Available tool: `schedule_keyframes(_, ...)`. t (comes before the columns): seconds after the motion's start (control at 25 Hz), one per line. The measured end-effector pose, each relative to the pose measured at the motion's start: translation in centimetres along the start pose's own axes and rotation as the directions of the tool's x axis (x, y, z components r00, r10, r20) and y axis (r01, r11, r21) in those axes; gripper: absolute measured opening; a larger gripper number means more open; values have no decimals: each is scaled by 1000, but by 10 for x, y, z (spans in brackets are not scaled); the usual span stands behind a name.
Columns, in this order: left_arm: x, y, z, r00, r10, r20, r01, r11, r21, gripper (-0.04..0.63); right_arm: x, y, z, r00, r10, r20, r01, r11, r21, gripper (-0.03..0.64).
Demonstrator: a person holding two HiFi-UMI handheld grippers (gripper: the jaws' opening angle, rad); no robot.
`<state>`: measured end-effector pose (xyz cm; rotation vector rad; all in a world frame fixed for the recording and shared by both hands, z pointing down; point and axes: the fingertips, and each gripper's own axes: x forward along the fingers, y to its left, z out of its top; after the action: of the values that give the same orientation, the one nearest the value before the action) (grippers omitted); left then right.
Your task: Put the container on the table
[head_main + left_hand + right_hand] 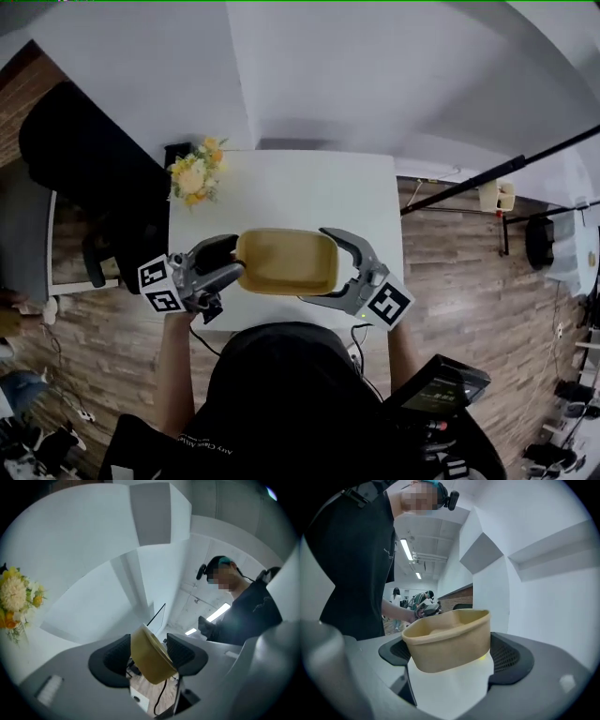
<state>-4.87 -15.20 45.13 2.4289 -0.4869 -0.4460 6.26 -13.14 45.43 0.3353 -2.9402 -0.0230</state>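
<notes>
Nearest the head camera is the person's dark shirt [281, 394], and just beyond it the tan container [286, 261] hangs over the near edge of the white table [281, 187], apparently not yet resting on it. The left gripper [239, 256] is clamped on the wall at one short end, and the right gripper [314, 265] is spread wide and closed around the other end. A bunch of flowers [195, 173] stands well apart at the far corner. The container looks empty, light and thin-walled, so it probably flexes under a hard squeeze and its smooth rim may slip. Holding both short ends gently and level seems the safest grip.
</notes>
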Motion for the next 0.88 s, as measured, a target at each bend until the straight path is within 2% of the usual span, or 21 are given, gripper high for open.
schedule_keyframes(0.12, 1, 7, -22, 996, 29, -87, -29, 1000, 10, 221, 1, -2, -15, 999, -32, -14, 33, 997, 76, 518)
schedule_keyframes(0.28, -1, 13, -40, 991, 73, -113, -71, 997, 24, 218, 6, -4, -44, 995, -29, -99, 42, 990, 134, 518)
schedule_keyframes(0.68, -25, 38, -46, 978, 204, -52, -204, 979, 0, 189, 9, -12, -91, 983, -30, -183, 58, 987, 151, 515)
schedule_keyframes(0.88, -30, 43, -50, 964, 256, -70, -256, 967, 11, 178, 17, -23, -119, 982, -44, -185, 75, 984, 164, 515)
